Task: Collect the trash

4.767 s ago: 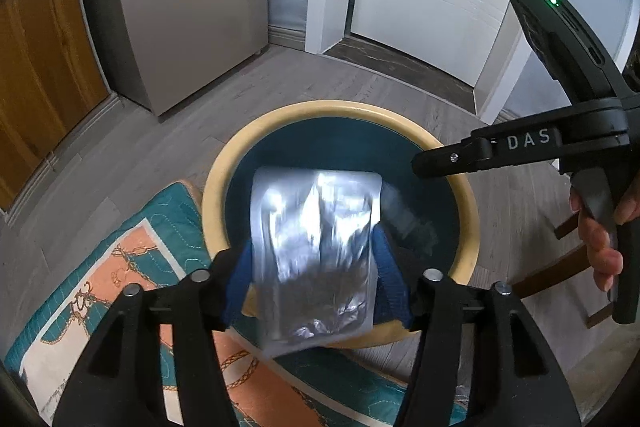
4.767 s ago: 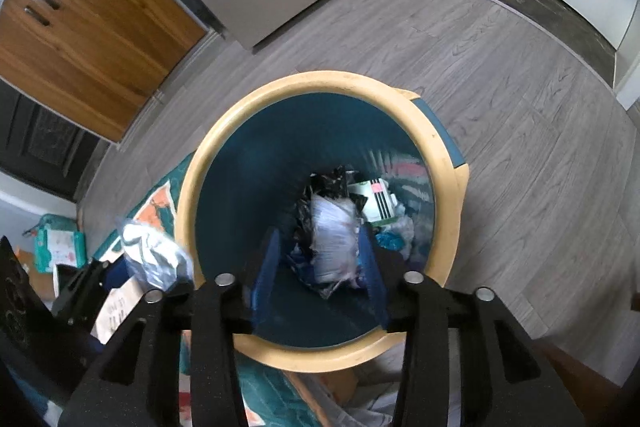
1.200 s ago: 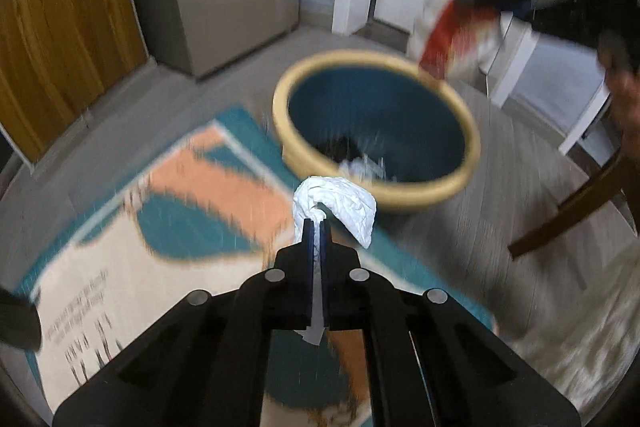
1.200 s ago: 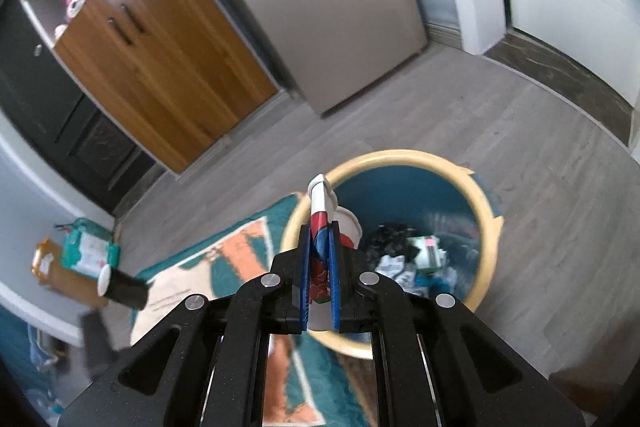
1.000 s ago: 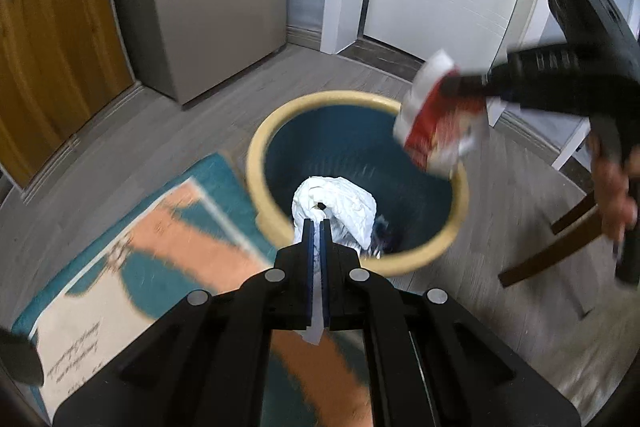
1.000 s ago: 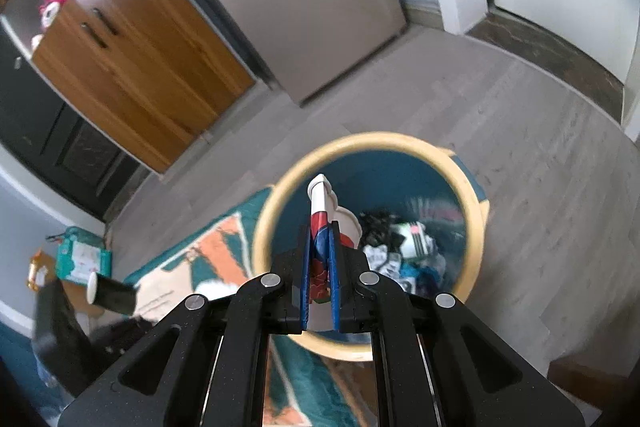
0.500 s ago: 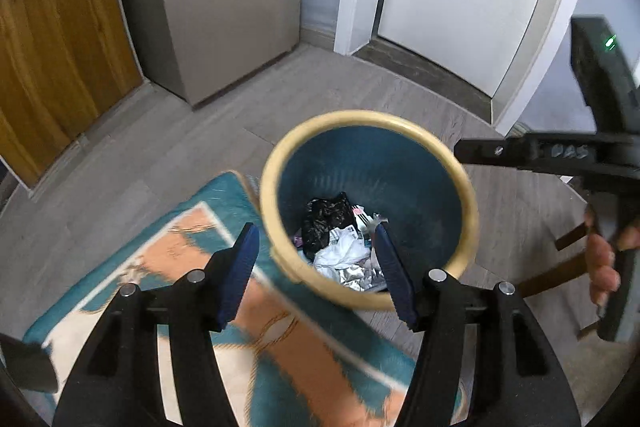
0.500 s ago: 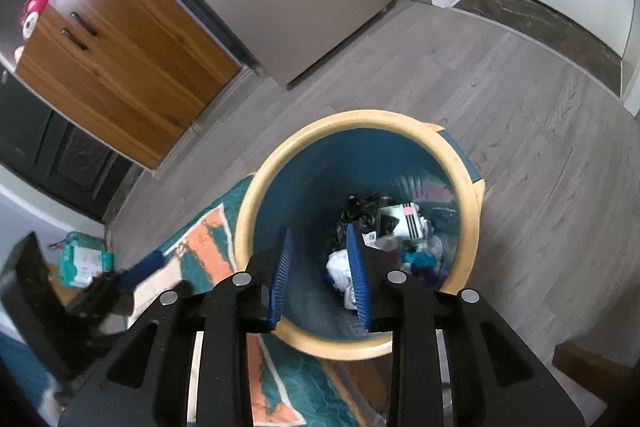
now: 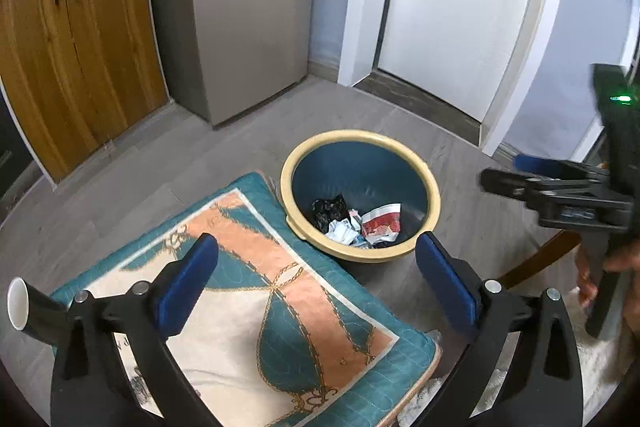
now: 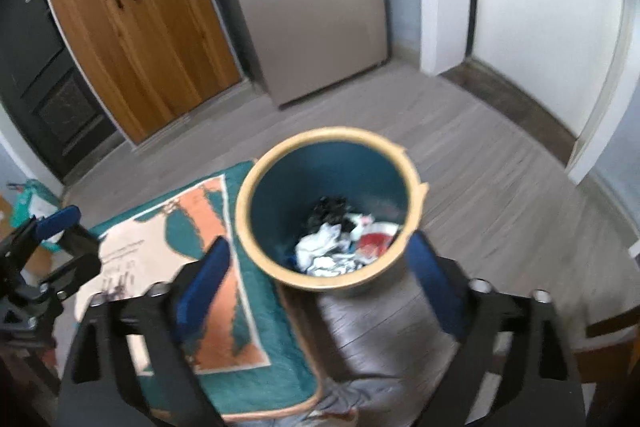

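Both grippers, left gripper (image 9: 316, 275) and right gripper (image 10: 320, 267), are empty now, jaws opening wide above the round blue bin with the cream rim (image 9: 434, 203). Inside lie the just-dropped crumpled white paper (image 10: 318, 243) and red-and-white wrapper (image 9: 382, 223); more litter can follow.

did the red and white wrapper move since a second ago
Yes. The red and white wrapper left the right hand-held gripper, whose jaws are opening, and now lies inside the blue bin.
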